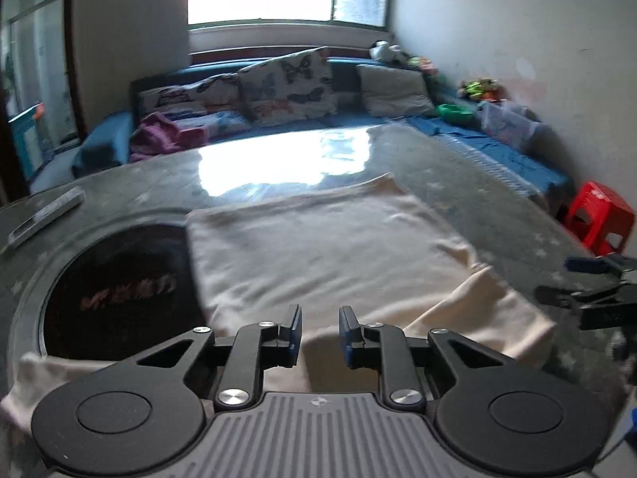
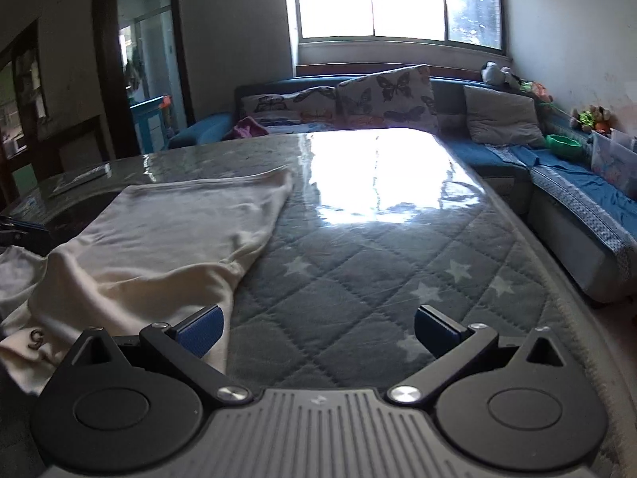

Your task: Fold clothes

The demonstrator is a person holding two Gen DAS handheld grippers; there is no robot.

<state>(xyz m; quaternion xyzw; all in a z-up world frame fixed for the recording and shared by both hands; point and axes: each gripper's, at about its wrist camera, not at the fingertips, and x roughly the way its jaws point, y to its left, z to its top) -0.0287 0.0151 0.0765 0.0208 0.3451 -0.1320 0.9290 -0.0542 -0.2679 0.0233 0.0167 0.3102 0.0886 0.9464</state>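
On the quilted tabletop (image 2: 358, 263), my cream garment (image 2: 167, 231) shows a small "G"; both grippers, left gripper (image 1: 319, 332) and right gripper (image 2: 316, 328), spread, pinch nothing; remote (image 1: 43, 215) nearby.

From my remote station, I saw a table (image 2: 358, 263) covered in grey quilted, star-printed cloth under a glossy clear sheet. A cream garment (image 1: 318, 251) lay spread across it, partly overlapping a round black hob (image 1: 115, 290); a remote control (image 1: 47, 215) lay near the far-left edge.
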